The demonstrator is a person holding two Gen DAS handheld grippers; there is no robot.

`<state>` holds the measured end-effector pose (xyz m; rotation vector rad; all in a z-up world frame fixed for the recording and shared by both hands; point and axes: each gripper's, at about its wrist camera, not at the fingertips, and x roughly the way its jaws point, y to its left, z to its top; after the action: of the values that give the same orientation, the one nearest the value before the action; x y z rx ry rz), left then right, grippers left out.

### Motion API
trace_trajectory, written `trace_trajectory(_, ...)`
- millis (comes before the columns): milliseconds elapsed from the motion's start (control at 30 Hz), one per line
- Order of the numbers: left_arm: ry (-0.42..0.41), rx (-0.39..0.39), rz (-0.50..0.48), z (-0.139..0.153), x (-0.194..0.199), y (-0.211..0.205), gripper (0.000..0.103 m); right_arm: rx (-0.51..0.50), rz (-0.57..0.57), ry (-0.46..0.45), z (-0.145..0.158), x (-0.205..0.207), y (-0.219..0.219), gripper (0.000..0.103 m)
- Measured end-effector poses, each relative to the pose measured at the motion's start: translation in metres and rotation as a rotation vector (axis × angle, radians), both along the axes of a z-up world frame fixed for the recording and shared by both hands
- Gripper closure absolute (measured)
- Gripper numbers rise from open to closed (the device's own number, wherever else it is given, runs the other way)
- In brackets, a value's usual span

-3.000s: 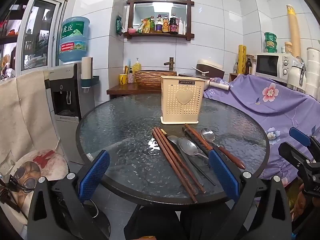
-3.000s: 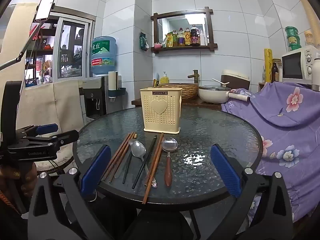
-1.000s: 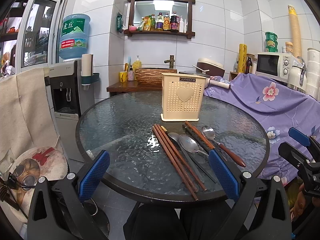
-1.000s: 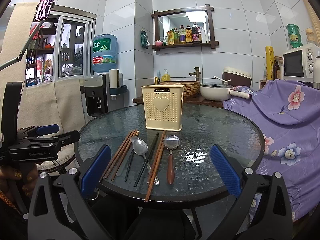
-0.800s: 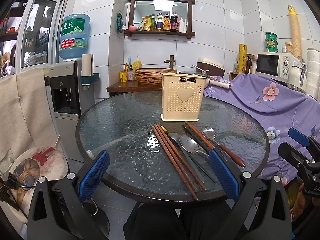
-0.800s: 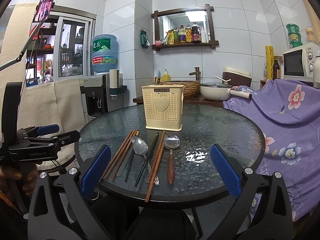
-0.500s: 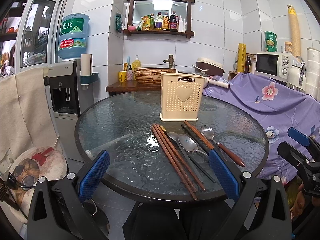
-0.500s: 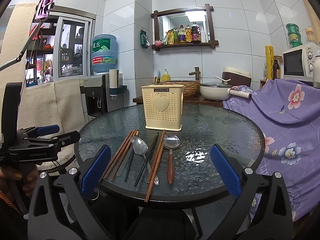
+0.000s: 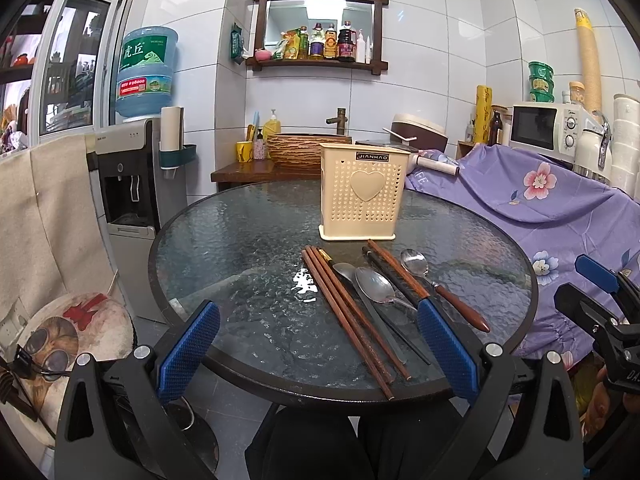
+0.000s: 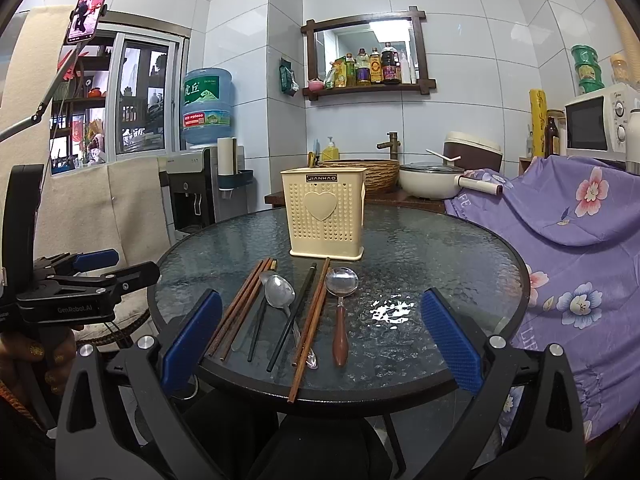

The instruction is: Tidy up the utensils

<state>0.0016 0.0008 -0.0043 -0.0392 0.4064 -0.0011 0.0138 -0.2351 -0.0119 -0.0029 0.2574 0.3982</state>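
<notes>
I have both tools held back at the near edge of the round glass table (image 9: 224, 240). My left hand-held gripper (image 9: 318, 344) is spread wide with nothing between its blue pads (image 9: 188, 344), and my right hand-held gripper (image 10: 320, 344) is just as wide and empty. The cream utensil holder (image 10: 326, 220) with a heart on its front stands upright past the table's middle. Just in front of it the utensils lie flat in a loose row: brown wooden chopsticks (image 10: 240, 308), black chopsticks (image 10: 292, 316), a metal spoon (image 10: 280, 292) and a wooden-handled spoon (image 10: 341, 300), handles pointing toward me.
</notes>
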Motion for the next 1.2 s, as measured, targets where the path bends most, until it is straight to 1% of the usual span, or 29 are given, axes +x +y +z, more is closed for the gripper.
trace_trajectory(367, 0.007, -0.002, -0.001, -0.003, 0.002, -0.002, 0.006, -0.002, -0.003, 0.006, -0.001, 0.001, 0.000, 0.005)
trace_trajectory(567, 0.071, -0.029, -0.016, -0.012, 0.014, 0.001, 0.006, -0.010, -0.012, 0.029, -0.005, 0.008, 0.001, 0.005)
trace_trajectory(667, 0.109, -0.033, -0.021, -0.016, 0.024, 0.005, 0.006, -0.033, -0.039, 0.071, -0.009, 0.020, 0.003, 0.005)
trace_trajectory(767, 0.131, -0.013, -0.012, -0.018, 0.036, 0.011, 0.006, -0.070, -0.069, 0.116, -0.013, 0.037, 0.004, 0.005)
trace_trajectory(833, 0.157, -0.001, 0.008, -0.019, 0.047, 0.018, 0.006, -0.101, -0.100, 0.152, -0.015, 0.052, 0.005, 0.005)
trace_trajectory(933, 0.193, -0.010, 0.029, -0.020, 0.063, 0.031, 0.007, -0.124, -0.138, 0.222, -0.016, 0.081, 0.002, 0.005)
trace_trajectory(1033, 0.226, -0.011, 0.024, -0.020, 0.079, 0.037, 0.014, -0.124, -0.121, 0.290, -0.018, 0.108, 0.003, 0.005)
trace_trajectory(1133, 0.270, -0.002, -0.001, -0.024, 0.094, 0.037, 0.021, -0.189, -0.101, 0.329, -0.022, 0.130, 0.012, 0.005)
trace_trajectory(1200, 0.291, -0.003, -0.015, -0.027, 0.101, 0.035, 0.026, -0.206, -0.085, 0.350, -0.024, 0.141, 0.016, 0.006)
